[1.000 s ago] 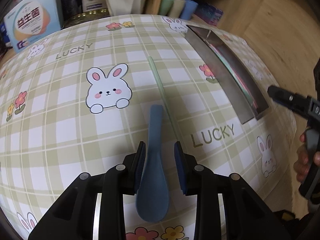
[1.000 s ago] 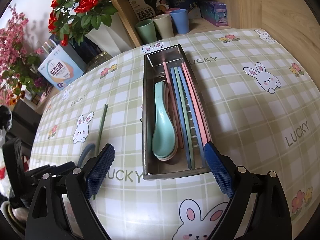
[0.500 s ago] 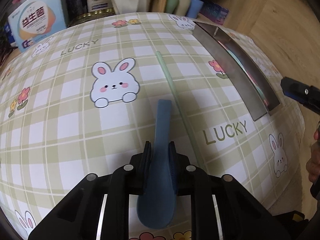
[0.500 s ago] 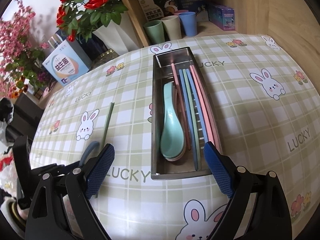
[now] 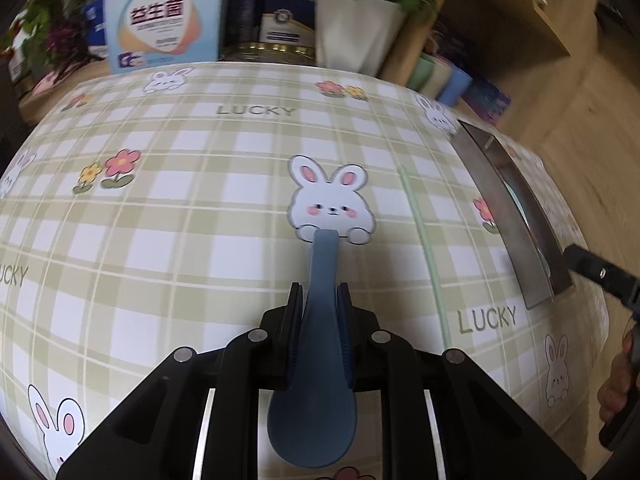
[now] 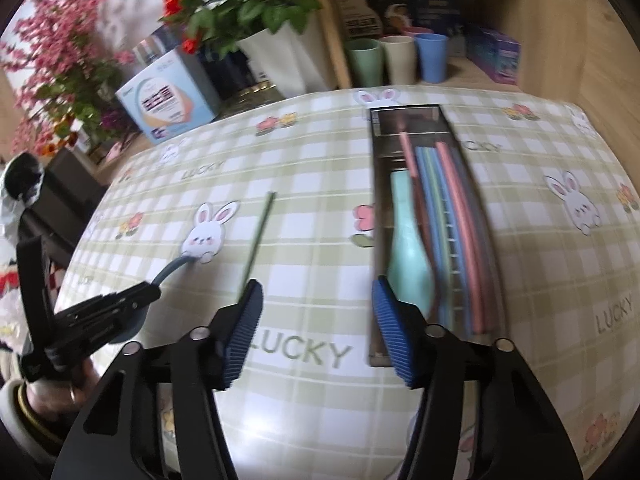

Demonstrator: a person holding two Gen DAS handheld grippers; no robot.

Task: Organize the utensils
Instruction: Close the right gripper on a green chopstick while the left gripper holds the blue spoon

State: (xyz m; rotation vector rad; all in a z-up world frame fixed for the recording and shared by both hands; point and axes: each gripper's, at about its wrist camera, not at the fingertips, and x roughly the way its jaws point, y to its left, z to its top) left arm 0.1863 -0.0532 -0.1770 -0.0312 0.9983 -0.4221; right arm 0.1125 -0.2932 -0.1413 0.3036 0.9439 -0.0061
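My left gripper [image 5: 319, 304] is shut on a dark blue spoon [image 5: 316, 380], bowl toward the camera, handle pointing at a bunny print. The spoon's handle [image 6: 172, 270] also shows in the right wrist view, beside the left gripper [image 6: 148, 292]. A green chopstick [image 5: 424, 248] lies on the cloth right of the spoon; it also shows in the right wrist view [image 6: 258, 236]. The steel tray [image 6: 376, 240] holds a mint spoon [image 6: 406, 248] and several coloured chopsticks [image 6: 452, 216]. My right gripper [image 6: 316, 324] is open and empty, between chopstick and tray.
The checked bunny tablecloth [image 5: 180, 208] covers the table. At the back stand a blue-and-white box [image 5: 164, 16], a white flower pot [image 6: 280, 56] and three cups [image 6: 396, 60] on a wooden shelf. The tray's wall [image 5: 508, 220] is at the right in the left wrist view.
My left gripper closed on the blue spoon and raised it, turning left. My right gripper narrowed somewhat and moved left toward the green chopstick.
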